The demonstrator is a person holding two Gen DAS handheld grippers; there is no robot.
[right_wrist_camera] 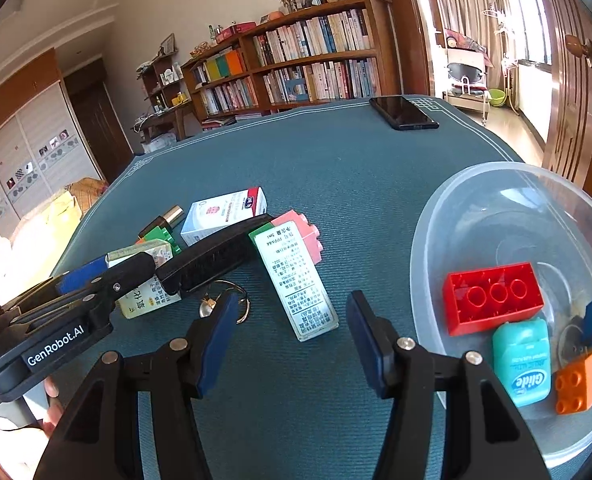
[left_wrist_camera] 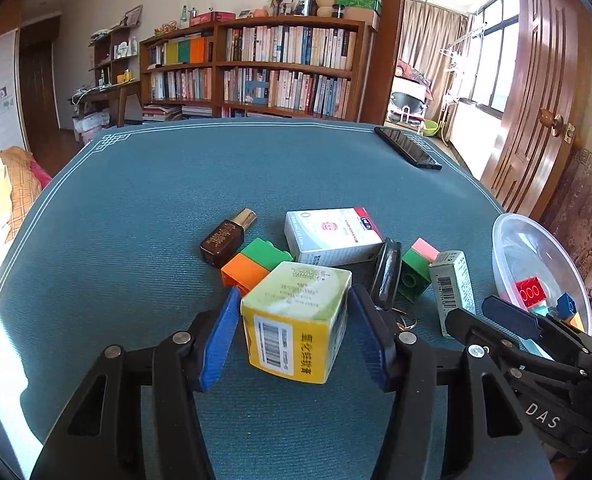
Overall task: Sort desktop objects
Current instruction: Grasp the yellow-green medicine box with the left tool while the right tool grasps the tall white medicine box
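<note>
Two tools in play right now, so here's what worries me. My left tool is clenched on the yellow-and-green cardboard box. That box is the thing I'm sorting at the moment, and it sits tilted between the blue pads at the near edge of the clutter on the teal tabletop. The pads seem to catch it near its upper corners and not square on its sides. My guess is that it could twist or slip out if I swing it fast.

The clutter is tight. An orange-and-green toy brick sits right behind the box, and a black key fob on a metal ring is just beside my right-hand finger. If I pull away at an angle, I could drag either one along or snag that ring.

My right tool is released with nothing between the jaws. It hangs over bare tabletop between a narrow pale-green carton and the clear plastic bowl. From the left wrist view it's parked directly between the box and the bowl. If the box is meant to go in there, the two tools could clash on the way.

The bowl looks light and thin-walled, and it's close to the tabletop's edge. A bump on the rim might shove it, and it already holds a red toy brick and a teal floss case.
</note>
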